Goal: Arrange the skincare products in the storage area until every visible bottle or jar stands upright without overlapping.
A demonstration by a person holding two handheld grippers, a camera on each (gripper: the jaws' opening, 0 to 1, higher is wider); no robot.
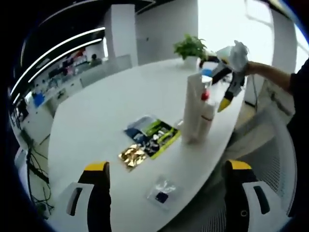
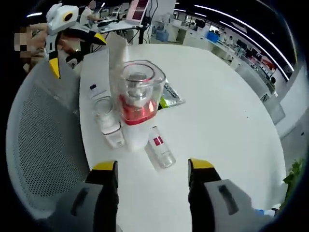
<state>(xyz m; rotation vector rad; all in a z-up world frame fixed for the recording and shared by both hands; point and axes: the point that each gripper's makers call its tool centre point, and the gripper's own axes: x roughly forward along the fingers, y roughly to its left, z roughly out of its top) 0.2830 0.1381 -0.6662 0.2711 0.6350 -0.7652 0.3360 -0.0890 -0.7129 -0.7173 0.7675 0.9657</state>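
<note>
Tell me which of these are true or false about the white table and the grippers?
1. A small bottle with a red label lies on its side. True.
2. The right gripper is clamped on a bottle. False: its jaws are open with nothing between them.
3. Foil sachets lie flat on the table. True.
4. The left gripper holds the potted plant. False: it is open, and the plant stands at the table's far edge.

A large white oval table (image 1: 111,104) is seen in an open office; a grey mesh chair (image 2: 43,140) is placed beside it, ceiling light strips (image 1: 63,46) are lit.
</note>
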